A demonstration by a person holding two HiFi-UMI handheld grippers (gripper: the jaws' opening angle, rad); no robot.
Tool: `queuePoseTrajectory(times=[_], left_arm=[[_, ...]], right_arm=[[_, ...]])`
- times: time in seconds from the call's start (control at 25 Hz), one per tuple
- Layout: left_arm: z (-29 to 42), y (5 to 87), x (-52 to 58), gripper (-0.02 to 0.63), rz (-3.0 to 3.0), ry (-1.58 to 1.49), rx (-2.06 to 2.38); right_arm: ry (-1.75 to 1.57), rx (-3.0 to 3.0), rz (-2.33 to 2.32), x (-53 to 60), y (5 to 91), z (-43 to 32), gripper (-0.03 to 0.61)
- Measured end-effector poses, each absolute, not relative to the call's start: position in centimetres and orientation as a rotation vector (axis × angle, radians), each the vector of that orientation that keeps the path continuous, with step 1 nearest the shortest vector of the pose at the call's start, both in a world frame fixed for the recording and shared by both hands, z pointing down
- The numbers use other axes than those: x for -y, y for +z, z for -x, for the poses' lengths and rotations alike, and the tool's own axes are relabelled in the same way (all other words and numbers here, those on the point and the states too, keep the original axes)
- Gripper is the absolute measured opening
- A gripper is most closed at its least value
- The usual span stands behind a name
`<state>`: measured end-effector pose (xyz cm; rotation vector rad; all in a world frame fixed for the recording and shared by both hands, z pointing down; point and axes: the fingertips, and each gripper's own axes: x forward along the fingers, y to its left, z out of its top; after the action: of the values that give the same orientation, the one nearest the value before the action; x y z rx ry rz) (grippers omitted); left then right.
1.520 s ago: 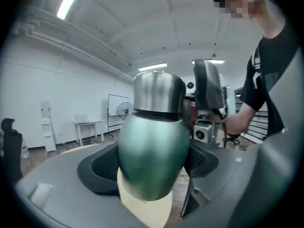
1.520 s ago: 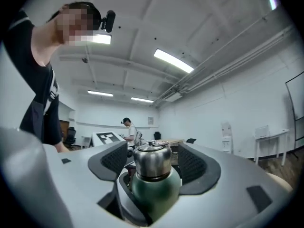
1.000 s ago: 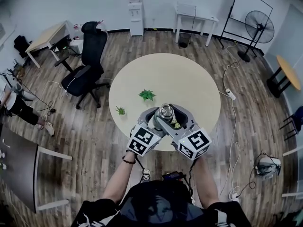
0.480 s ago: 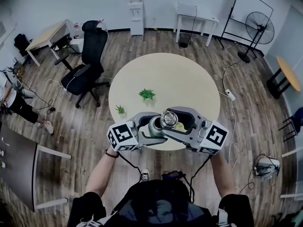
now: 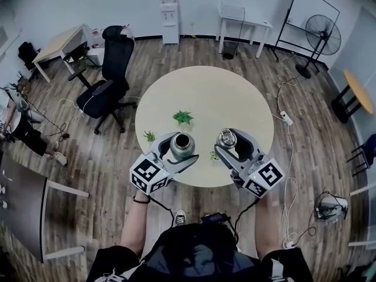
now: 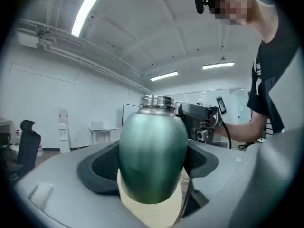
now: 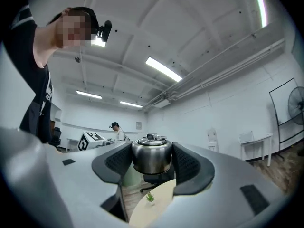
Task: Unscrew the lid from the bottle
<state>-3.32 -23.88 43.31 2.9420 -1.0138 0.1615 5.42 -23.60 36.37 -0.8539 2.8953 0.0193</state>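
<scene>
Bottle (image 5: 181,145) is standing upright, mouth pointing up, over the table's (image 5: 205,96) near edge, left gripper (image 5: 175,153) clamping its body; right gripper (image 5: 232,144) is pinching the separate lid (image 5: 227,137) alongside.

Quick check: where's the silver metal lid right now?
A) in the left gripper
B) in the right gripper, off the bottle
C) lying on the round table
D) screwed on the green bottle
B: the silver metal lid sits in the right gripper, clear of the open-necked green metal bottle held by the left gripper.

Matt green metal bottle (image 6: 152,156); shiny steel lid (image 7: 151,158); wood floor (image 5: 111,157)
</scene>
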Motion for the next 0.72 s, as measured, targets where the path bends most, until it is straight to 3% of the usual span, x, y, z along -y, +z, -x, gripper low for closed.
queuePoseTrajectory(times=[0.36, 0.72], left_arm=[[8.9, 42.6, 25.8, 0.385, -2.746, 0.122, 1.494], [9.7, 42.9, 25.5, 0.387, -2.686, 0.124, 1.582]], right_arm=[[0.058, -2.82, 1.233, 24.9, 39.8, -8.3, 0.262], [0.025, -2.786, 1.258, 24.6, 39.9, -8.2, 0.262]])
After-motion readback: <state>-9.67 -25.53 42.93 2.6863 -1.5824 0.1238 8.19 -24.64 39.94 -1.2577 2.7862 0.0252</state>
